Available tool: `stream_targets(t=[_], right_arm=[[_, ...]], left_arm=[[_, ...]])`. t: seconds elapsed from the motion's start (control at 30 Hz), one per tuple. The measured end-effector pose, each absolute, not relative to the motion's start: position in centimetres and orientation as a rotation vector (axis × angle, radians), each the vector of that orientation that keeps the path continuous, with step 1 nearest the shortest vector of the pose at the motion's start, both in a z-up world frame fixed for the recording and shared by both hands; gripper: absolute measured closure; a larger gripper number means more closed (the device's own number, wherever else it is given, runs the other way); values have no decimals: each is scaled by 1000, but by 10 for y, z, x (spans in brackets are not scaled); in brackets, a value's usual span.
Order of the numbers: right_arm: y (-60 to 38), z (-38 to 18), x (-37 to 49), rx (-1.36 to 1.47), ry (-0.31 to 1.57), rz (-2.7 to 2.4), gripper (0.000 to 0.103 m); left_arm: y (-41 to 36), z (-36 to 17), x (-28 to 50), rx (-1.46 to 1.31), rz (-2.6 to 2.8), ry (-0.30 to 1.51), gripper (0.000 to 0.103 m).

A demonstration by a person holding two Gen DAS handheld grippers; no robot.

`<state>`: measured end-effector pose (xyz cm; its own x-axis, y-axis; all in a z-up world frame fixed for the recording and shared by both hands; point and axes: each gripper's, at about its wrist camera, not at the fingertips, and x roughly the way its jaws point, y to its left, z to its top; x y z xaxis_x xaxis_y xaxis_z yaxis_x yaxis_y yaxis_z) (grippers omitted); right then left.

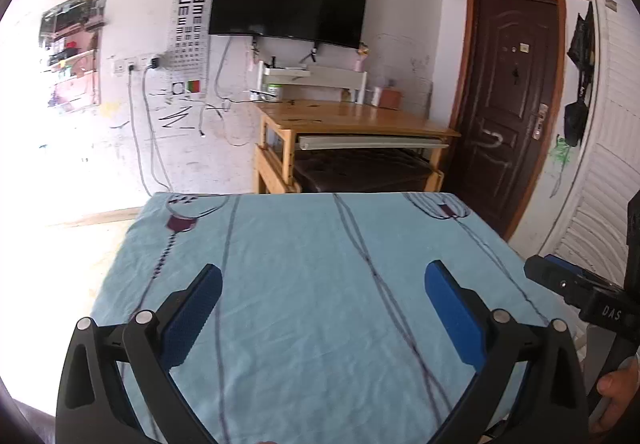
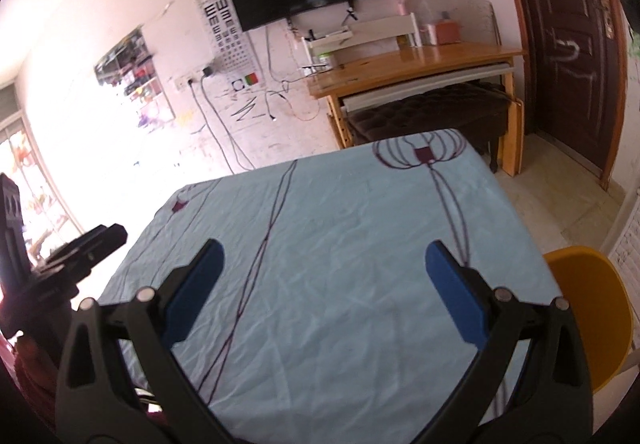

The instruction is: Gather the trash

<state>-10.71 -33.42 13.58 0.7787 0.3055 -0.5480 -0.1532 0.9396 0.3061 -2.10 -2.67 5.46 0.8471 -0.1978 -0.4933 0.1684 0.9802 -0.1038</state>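
Note:
No trash shows in either view. A table with a light blue patterned cloth (image 1: 304, 264) fills the foreground of both views (image 2: 340, 228). My left gripper (image 1: 324, 272) is open and empty above the cloth's near part. My right gripper (image 2: 324, 252) is also open and empty above the cloth. The right gripper's tip shows at the right edge of the left wrist view (image 1: 560, 280). The left gripper shows at the left edge of the right wrist view (image 2: 92, 248).
A wooden desk (image 1: 352, 120) with a dark bench under it stands against the far wall below a black TV (image 1: 288, 0). A brown door (image 1: 508, 100) is at the right. A yellow chair (image 2: 588, 308) stands by the table's right side.

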Motion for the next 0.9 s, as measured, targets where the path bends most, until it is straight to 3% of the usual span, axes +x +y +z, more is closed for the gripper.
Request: stream_targets(t=[0.9], right_arm=[[-323,132,-109,218,635,251,6]], left_arm=[[1,47,-26,-90,-137,539,7]])
